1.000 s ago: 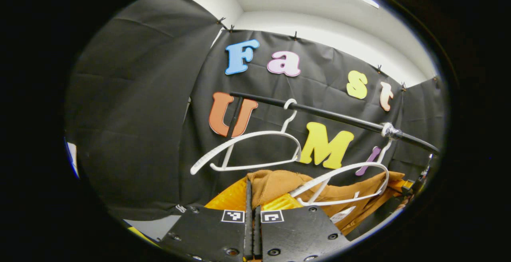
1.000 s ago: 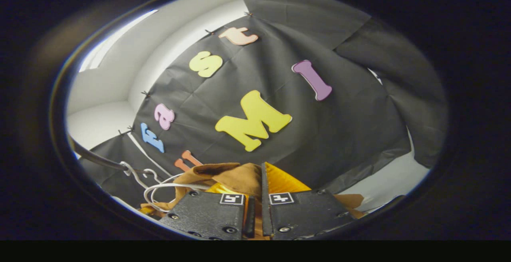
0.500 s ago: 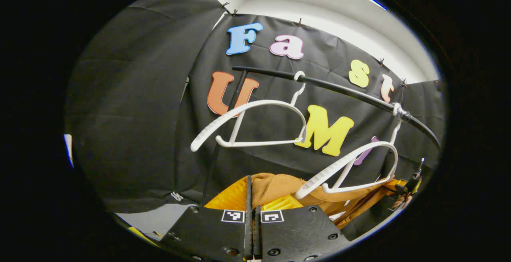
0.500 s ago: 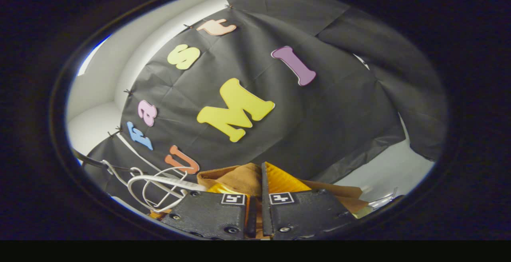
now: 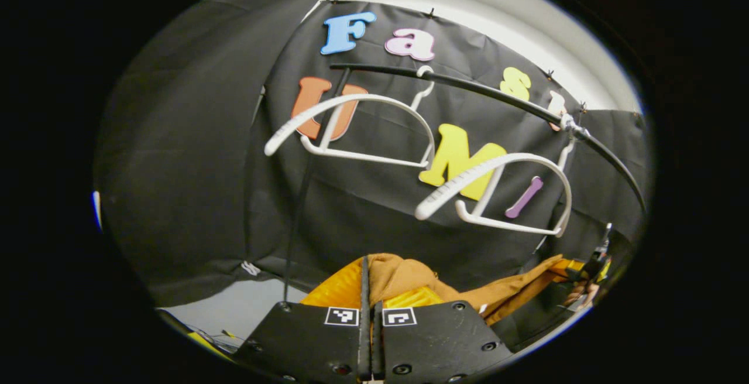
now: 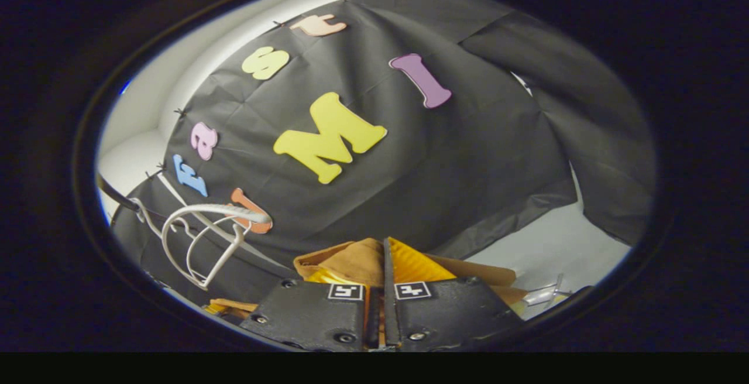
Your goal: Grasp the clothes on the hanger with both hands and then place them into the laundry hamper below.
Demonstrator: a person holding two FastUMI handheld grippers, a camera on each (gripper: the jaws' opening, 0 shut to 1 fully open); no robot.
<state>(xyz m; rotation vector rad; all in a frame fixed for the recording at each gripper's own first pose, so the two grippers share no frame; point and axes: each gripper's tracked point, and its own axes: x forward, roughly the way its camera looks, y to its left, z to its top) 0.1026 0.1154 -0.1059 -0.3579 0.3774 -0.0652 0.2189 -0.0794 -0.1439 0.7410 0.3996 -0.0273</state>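
A brown garment (image 5: 409, 276) is bunched right in front of my left gripper (image 5: 368, 290), which is shut on its cloth. The cloth stretches rightward to the other gripper (image 5: 591, 267) at the view's right edge. In the right gripper view the same brown garment (image 6: 351, 258) sits pinched in my right gripper (image 6: 383, 276), also shut on it. Two bare white hangers (image 5: 363, 126) (image 5: 503, 188) hang from a black rail (image 5: 485, 94) above the garment. Those white hangers (image 6: 205, 237) appear at the lower left of the right gripper view.
A thin black upright pole (image 5: 304, 185) carries the rail's left end. Grey floor (image 5: 234, 314) lies below the cloth wall on the left. In the right gripper view, pale floor (image 6: 556, 249) and a bit of metal wire (image 6: 544, 293) lie at the lower right.
Both grippers have dropped with the garment held between them. The garment has come off the hanger, which now hangs bare and higher in both views.
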